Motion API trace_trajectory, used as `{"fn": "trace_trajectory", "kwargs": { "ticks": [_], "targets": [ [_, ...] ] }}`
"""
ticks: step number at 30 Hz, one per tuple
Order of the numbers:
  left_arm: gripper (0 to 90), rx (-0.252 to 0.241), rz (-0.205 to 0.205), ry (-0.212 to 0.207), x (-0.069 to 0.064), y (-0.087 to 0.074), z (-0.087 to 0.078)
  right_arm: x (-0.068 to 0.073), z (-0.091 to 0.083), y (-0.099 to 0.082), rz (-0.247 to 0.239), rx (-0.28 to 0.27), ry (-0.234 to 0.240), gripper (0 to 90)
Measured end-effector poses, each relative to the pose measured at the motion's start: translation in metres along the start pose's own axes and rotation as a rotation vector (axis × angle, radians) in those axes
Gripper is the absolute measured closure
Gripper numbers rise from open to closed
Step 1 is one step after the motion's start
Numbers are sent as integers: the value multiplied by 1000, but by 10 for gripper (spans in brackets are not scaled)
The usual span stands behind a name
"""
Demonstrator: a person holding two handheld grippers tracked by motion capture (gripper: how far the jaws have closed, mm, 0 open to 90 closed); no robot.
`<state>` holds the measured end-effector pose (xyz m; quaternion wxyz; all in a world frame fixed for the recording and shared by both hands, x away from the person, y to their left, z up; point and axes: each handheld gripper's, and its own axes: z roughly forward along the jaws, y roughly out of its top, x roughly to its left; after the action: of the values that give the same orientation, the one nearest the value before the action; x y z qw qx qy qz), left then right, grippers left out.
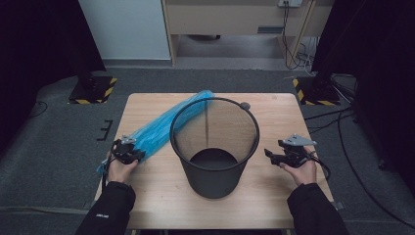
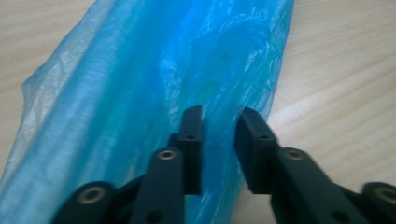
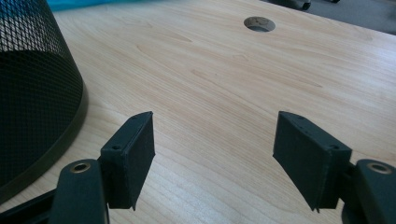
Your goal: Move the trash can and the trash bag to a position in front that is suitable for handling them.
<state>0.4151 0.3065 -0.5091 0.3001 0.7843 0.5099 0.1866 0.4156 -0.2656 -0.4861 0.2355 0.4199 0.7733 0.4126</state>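
High view: black mesh bin (image 1: 214, 147) upright mid-surface (image 1: 274, 196), nothing visible inside but its dark floor; blue plastic bag (image 1: 164, 125) flat along the bin's left side, left claw (image 1: 133, 154) at its near end, right claw (image 1: 270, 155) well apart to the bin's right. Left gripper view: jaws narrowed around a fold of the bag, small gap showing, pads not clearly pressing — released. Right gripper view: right claw wide, released, over bare wood beside the bin's base.
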Motion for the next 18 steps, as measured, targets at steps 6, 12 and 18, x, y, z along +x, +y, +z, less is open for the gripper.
{"fn": "trace_trajectory", "kwargs": {
  "ticks": [6, 12, 18],
  "targets": [
    [799, 14, -28, -52, -12, -14, -24, 1, -1, -2, -5, 10, 6, 285],
    [384, -196, -74, -63, -26, 7, -57, 0, 2, -1, 10, 9, 2, 268],
    [285, -247, -61, -52, -24, 47, -20, -2, 6, -3, 12, 25, -9, 265]
  ]
}}
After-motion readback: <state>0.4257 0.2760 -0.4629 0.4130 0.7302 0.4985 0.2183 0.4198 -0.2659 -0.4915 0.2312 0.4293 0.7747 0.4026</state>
